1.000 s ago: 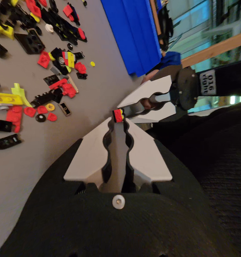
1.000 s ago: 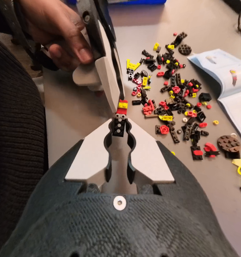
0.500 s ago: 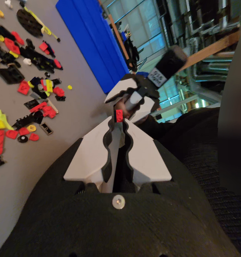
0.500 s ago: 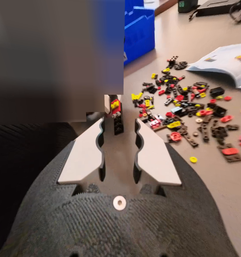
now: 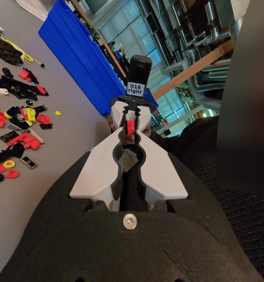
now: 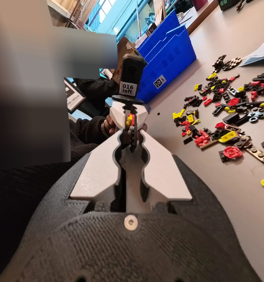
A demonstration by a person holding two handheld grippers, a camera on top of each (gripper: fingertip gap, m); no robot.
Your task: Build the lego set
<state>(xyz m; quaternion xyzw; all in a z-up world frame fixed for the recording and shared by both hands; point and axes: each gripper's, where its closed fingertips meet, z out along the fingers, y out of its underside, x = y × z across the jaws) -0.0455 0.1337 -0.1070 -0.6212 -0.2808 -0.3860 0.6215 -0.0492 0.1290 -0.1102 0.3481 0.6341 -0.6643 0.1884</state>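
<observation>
My left gripper (image 5: pixel 129 133) is shut on a small lego assembly (image 5: pixel 130 127) of a black plate with red and yellow bricks, held in the air off the table. My right gripper (image 6: pixel 130 133) faces it tip to tip. Its jaws stand a narrow gap apart on either side of the plate's black end (image 6: pixel 132 141), and I see space between pads and plate. In the right wrist view the assembly (image 6: pixel 130 122) sits between the left gripper's white fingers (image 6: pixel 118 117). In the left wrist view the right gripper's fingers (image 5: pixel 144 117) stand just behind the assembly.
Loose red, yellow and black pieces (image 5: pixel 21 119) (image 6: pixel 227 122) lie spread on the grey table (image 5: pixel 67 145). A blue bin (image 5: pixel 76 61) (image 6: pixel 166 61) stands behind them. An instruction booklet (image 6: pixel 262 51) lies far right. A round black plate (image 5: pixel 5 51) lies far left. A dark sleeve fills the near side. The tips of both grippers are at nearly the same place.
Both grippers rose and turned until they face each other end on. The right gripper let go of the black plate, opened wide, then narrowed around it. The left kept its hold.
</observation>
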